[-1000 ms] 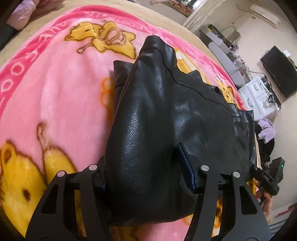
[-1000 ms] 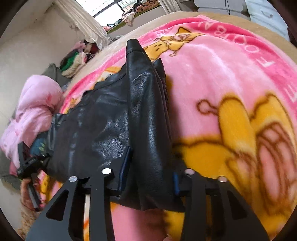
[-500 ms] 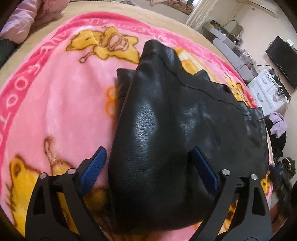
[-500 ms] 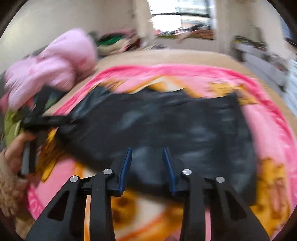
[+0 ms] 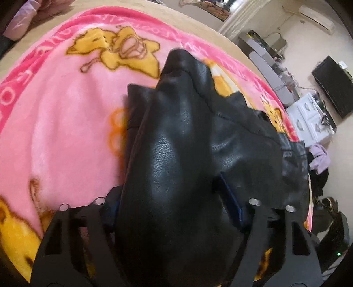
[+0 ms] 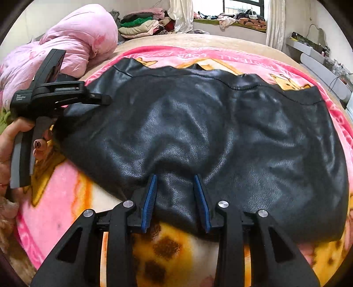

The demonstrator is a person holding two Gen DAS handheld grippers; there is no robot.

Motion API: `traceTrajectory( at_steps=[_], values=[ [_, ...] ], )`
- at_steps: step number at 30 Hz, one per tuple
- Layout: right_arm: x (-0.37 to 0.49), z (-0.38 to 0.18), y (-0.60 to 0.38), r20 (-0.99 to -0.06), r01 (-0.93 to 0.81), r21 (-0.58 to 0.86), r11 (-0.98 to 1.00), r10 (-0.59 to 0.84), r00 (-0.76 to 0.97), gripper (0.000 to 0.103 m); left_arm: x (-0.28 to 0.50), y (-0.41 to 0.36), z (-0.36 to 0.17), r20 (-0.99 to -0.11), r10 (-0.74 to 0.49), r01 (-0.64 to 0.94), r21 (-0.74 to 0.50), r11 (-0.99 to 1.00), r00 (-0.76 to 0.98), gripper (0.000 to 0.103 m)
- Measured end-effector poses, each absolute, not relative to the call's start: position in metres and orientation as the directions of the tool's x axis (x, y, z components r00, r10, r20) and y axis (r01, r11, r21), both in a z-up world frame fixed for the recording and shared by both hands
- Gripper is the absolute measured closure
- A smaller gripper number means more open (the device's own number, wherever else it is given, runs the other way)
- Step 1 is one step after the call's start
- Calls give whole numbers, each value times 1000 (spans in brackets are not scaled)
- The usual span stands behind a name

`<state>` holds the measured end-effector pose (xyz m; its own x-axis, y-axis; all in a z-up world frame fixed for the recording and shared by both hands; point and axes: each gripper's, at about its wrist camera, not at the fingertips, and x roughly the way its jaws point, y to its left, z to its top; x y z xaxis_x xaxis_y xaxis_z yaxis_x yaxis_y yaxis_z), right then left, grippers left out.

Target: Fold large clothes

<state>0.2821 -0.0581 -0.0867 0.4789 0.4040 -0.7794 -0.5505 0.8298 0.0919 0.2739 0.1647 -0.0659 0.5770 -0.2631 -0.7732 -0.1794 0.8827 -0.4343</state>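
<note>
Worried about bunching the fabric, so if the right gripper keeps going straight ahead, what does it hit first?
The right gripper already has the black leather garment between its fingers, so it would push straight into that.

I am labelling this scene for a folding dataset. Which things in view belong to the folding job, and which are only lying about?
Belong to the job:
black leather garment
left claw, gripping it
right claw, gripping it
pink cartoon blanket beneath it

Lying about:
pink quilt
pile of clothes
white drawer unit
air conditioner
</note>
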Motion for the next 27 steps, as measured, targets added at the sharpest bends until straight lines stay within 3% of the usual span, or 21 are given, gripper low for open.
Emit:
traceTrajectory(
  at_steps=[5,11,16,22,27],
  values=[
    [308,-53,-50,-729,-515,77,854,401,555,70,269,156,-54,-764,-228,-166,-400,901,604,55],
    [376,-39,-22,-718,-443,60,895,347,604,70,265,163,-39,-730,-267,-141,-445,884,629,64],
    [422,-82,-12,-816,-349,34,936,228,532,70,263,163,-31,-709,-294,-118,-470,875,641,68],
    [421,-79,-27,-802,-349,121,929,298,517,70,264,162,-28,-706,-295,-108,-465,879,644,69],
    [346,-47,-40,-732,-456,146,878,406,548,70,262,163,-23,-692,-309,-95,-480,872,652,69]
  ],
)
